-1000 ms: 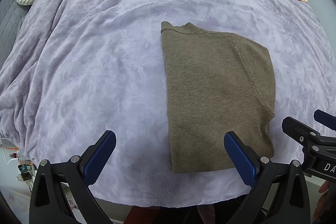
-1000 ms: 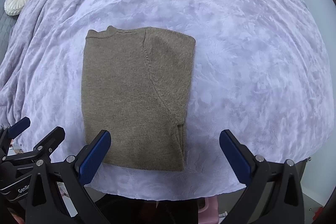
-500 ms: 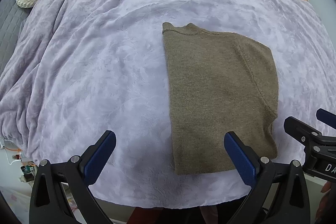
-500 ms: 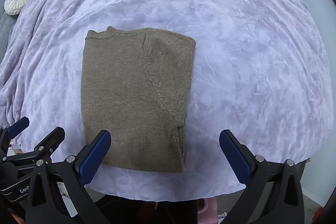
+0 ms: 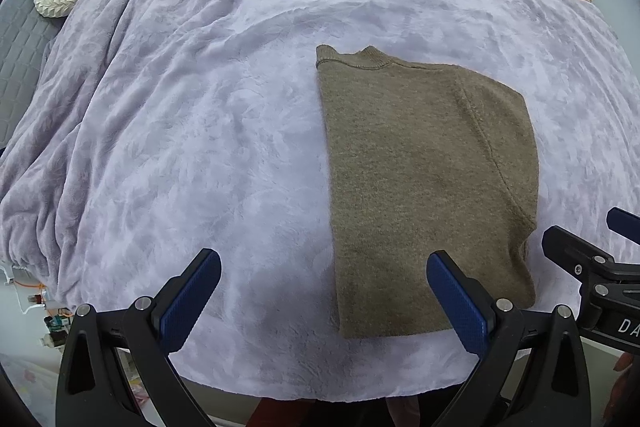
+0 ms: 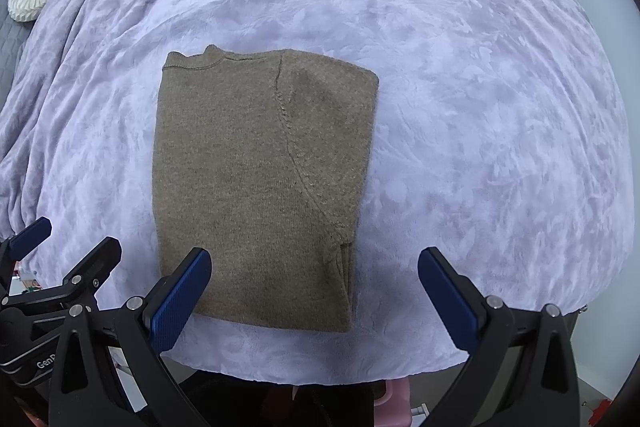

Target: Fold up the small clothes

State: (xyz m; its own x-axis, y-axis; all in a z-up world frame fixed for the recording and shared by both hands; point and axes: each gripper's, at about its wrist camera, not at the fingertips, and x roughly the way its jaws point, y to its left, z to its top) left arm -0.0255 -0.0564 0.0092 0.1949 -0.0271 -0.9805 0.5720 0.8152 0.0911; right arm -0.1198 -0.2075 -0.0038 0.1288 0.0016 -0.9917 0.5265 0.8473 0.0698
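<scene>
Fingers spread wide and holding nothing, the left gripper (image 5: 322, 291) and right gripper (image 6: 316, 287) hover at the near hem of the sweater (image 6: 260, 187), which lies folded lengthwise on the blanket (image 6: 480, 107), probably needing one more fold.

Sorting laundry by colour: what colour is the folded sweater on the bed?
Olive-brown, a plain knit with no pattern. The sweater shows best in the right wrist view.

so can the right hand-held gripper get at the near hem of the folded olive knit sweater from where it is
Probably yes. The right hand-held gripper is open above the near hem of the folded olive knit sweater, which lies flat on the lilac plush blanket with nothing on it.
</scene>
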